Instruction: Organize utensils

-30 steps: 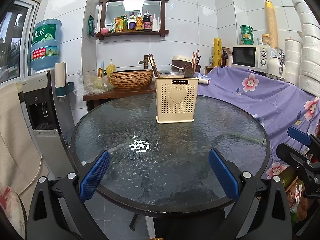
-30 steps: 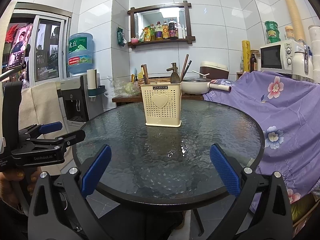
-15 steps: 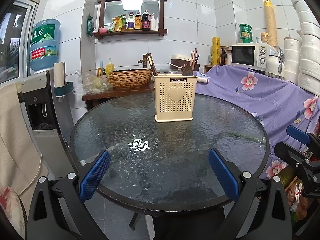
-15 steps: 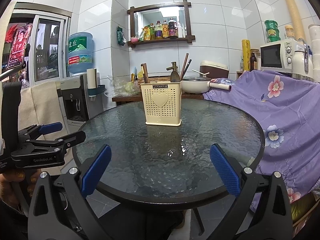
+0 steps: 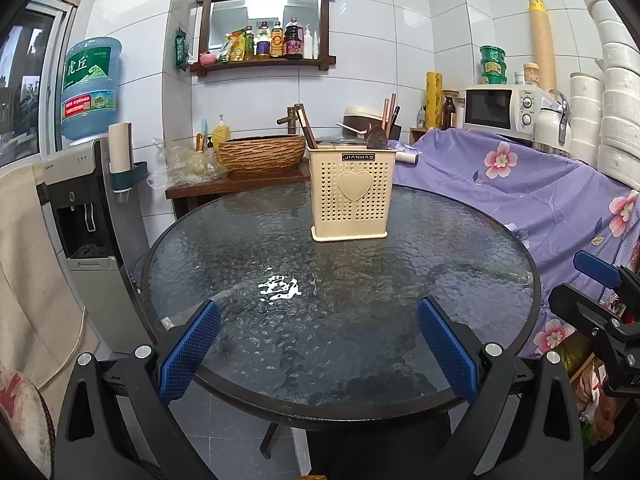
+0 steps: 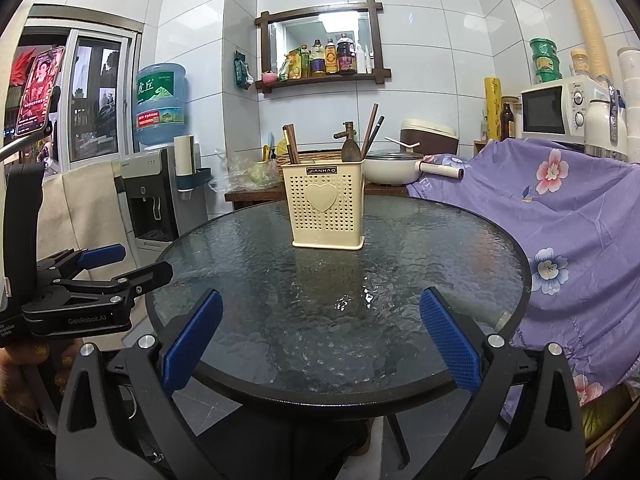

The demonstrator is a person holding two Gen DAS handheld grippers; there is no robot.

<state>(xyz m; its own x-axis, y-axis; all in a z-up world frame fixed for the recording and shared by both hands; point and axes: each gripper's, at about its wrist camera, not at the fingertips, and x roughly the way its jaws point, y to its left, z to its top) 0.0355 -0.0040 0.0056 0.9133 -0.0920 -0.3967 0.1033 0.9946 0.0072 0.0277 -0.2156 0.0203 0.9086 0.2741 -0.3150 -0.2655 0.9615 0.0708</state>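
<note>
Left claw (image 5: 318, 344) and right claw (image 6: 320, 332) both spread wide, empty, level at table (image 5: 460, 360) near edge, facing holder (image 5: 350, 200).

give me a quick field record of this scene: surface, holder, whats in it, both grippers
surface: round glass table
holder: beige perforated utensil holder, upright, toward the table's far side
contents: chopsticks and a dark spoon standing inside
left gripper: open, empty, over near edge
right gripper: open, empty, over near edge
loose utensils on table: none visible
</note>
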